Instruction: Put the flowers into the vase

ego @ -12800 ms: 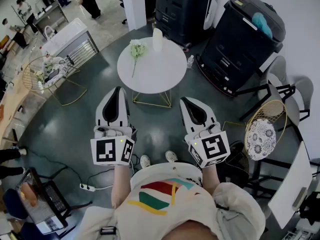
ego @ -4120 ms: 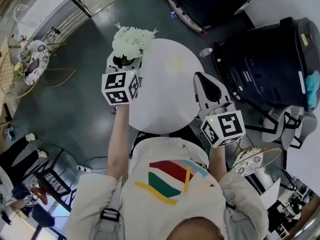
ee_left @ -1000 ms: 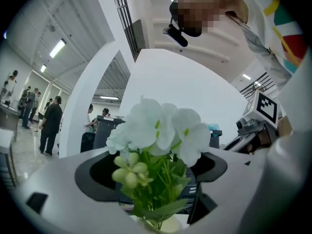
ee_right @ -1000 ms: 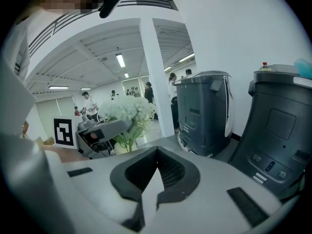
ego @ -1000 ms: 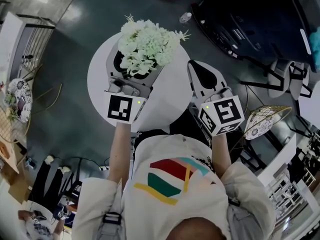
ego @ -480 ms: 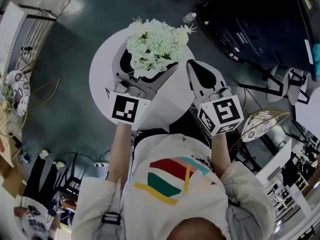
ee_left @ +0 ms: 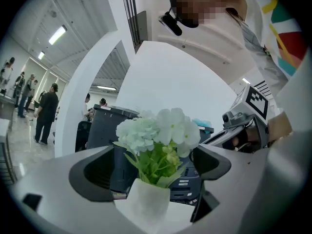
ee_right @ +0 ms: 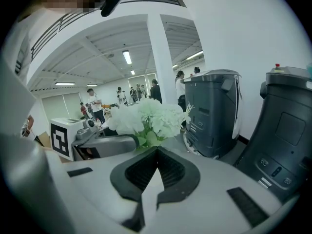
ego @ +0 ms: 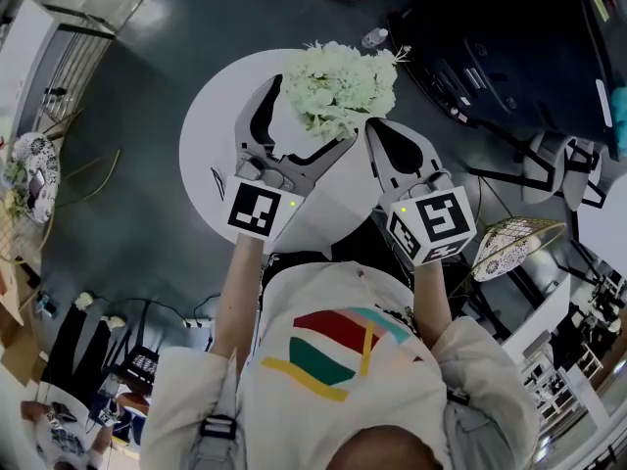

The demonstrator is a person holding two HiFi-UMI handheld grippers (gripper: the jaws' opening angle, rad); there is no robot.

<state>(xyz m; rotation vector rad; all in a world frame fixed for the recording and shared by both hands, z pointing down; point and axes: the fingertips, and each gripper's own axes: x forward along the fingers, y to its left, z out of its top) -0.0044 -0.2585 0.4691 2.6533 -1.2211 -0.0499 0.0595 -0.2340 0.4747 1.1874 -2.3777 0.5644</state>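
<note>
A bunch of white flowers [ego: 341, 88] with green leaves stands upright in a small white vase [ee_left: 150, 199] on the round white table [ego: 211, 125]. From the head view the blooms hide the vase. My left gripper [ego: 309, 116] is level and wide open. The vase sits in the gap between its jaws, and neither pad presses on it. My right gripper [ego: 382, 135] is shut on nothing, just right of the flowers and tilted down over the table's near edge. In the right gripper view the flowers [ee_right: 151, 118] rise just beyond its closed tips [ee_right: 156, 155].
Big black machines [ego: 490, 47] stand beyond the table on the right, with a water bottle [ego: 371, 37] on the floor near them. A wire chair with a patterned cushion [ego: 505, 243] is at the right. Another chair [ego: 24, 164] is far left. People stand in the distance.
The left jaws have spread wider and drawn back from the bouquet, which now stands nearer their tips, upright on its own. The right gripper has barely shifted.
</note>
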